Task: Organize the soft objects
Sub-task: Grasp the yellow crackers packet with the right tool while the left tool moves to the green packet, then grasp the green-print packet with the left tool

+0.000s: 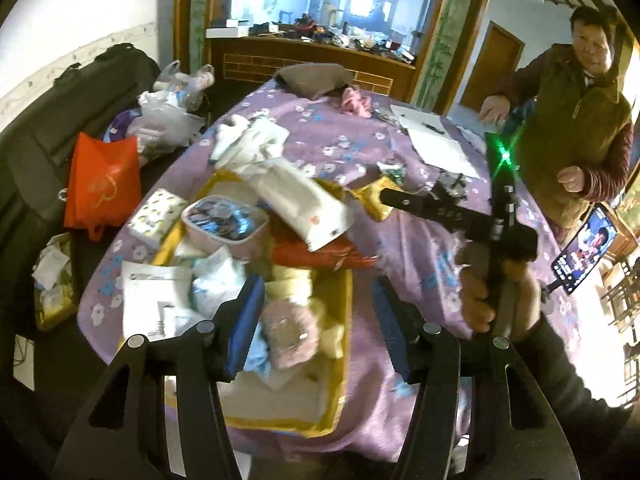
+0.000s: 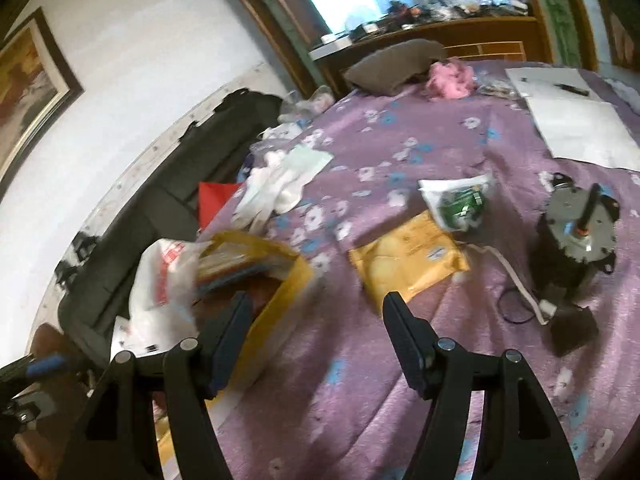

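- Only the left wrist view shows inside the yellow box [image 1: 340, 320]: fluffy pink and yellow soft toys [image 1: 288, 328], white packets, and a bystander [image 1: 576, 120] beside the bed.
- Only the right wrist view shows a padded yellow envelope [image 2: 408, 260] and metal motor [image 2: 572, 236] on the quilted purple bedspread [image 2: 400, 140].
- Left gripper [image 1: 316, 320] released, over the box; right gripper [image 2: 316, 336] released, empty.

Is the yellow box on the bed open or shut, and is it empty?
Open and far from empty: the yellow box has no lid over it, and soft packets plus a pink plush toy pile above its rim.
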Available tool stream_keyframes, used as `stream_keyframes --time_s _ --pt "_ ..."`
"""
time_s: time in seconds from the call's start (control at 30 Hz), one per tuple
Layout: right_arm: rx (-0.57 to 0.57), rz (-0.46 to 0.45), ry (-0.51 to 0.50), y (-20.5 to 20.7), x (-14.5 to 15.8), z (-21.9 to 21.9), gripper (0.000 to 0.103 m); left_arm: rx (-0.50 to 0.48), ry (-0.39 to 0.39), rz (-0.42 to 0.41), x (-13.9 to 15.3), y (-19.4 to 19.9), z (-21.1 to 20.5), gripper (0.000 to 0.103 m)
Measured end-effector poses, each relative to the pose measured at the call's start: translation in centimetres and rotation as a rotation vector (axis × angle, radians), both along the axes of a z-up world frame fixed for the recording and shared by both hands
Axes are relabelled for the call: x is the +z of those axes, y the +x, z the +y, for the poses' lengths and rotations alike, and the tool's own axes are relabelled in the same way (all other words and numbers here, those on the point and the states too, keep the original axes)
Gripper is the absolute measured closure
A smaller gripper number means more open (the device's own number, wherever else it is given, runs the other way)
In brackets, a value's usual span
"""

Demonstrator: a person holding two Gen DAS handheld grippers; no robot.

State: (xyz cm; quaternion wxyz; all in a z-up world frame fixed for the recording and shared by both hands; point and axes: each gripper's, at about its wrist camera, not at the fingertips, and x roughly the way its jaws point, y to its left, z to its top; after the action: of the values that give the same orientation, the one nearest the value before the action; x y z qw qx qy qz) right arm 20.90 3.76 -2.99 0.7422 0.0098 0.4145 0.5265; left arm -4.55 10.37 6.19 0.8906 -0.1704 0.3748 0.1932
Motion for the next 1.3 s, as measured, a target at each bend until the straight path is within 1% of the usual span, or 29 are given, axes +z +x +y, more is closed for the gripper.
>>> stream_keyframes --time_s 0.1,0.2,0.3,0.37,0.47,0.57,0.67,0.73,0.83,0.87,0.9,0.93,1.07,1.17,1.2,1.23,1.3 --pt "-0.018 0.035 0.001 0.7 -0.2 -0.3 0.036 -0.022 -0.009 -0.038 0.5 1.2 -0.8 0.047" --pt "-0.054 0.035 -0.02 1.1 -0.6 -0.9 0.036 -0.047 -0.021 -0.07 0.7 2.3 -1.4 0.047" --pt "-0.074 0.053 -0.051 1.8 -1.3 -0.8 0.036 -0.063 -0.019 -0.082 0.4 3.1 -1.6 0.047" --pt "-0.087 0.051 -0.069 2.1 -1.3 -0.7 0.036 -0.072 -0.034 -0.082 -0.1 3.4 -1.4 0.047" --pt "-0.134 0.081 -0.14 3.0 -1.5 0.3 0.036 -0.085 -0.077 -0.07 -0.9 3.6 -0.7 0.047" --pt "-0.202 0.09 -0.235 4.0 -2.0 2.1 0.036 -0.072 -0.056 -0.08 -0.9 3.4 -0.1 0.047" --pt "-0.262 0.152 -0.288 5.0 -2.8 4.2 0.036 -0.071 -0.073 -0.081 -1.1 3.0 0.7 0.047" --pt "-0.311 0.196 -0.305 5.6 -3.4 5.0 0.035 -0.065 -0.077 -0.086 -1.0 2.7 1.0 0.047" --pt "-0.4 0.167 -0.344 6.1 -3.3 6.3 0.036 -0.069 -0.074 -0.087 -0.9 2.7 1.2 0.047" --pt "-0.406 0.124 -0.376 6.0 -3.3 6.9 0.038 -0.069 -0.069 -0.085 -0.7 2.7 1.1 0.047" --pt "-0.404 0.088 -0.401 5.7 -3.3 7.3 0.045 -0.07 -0.067 -0.084 -0.6 2.8 1.0 0.047" --pt "-0.397 0.07 -0.403 5.4 -3.2 7.2 0.048 -0.073 -0.062 -0.083 -0.3 2.9 0.8 0.047" --pt "-0.308 0.049 -0.391 4.3 -3.1 5.3 0.05 -0.093 -0.047 -0.088 0.6 3.4 0.2 0.047" --pt "-0.188 0.051 -0.333 3.0 -2.6 2.8 0.05 -0.124 -0.047 -0.067 1.1 4.7 -0.4 0.047" --pt "-0.113 0.042 -0.309 2.2 -2.3 1.5 0.05 -0.131 -0.041 -0.051 1.1 5.3 -0.6 0.047" --pt "-0.065 0.029 -0.294 1.6 -2.1 0.5 0.05 -0.141 -0.022 -0.016 1.1 6.3 -1.0 0.047" --pt "0.017 -0.004 -0.305 0.7 -1.9 -1.3 0.05 -0.18 0.015 0.04 1.0 8.2 -1.7 0.047"
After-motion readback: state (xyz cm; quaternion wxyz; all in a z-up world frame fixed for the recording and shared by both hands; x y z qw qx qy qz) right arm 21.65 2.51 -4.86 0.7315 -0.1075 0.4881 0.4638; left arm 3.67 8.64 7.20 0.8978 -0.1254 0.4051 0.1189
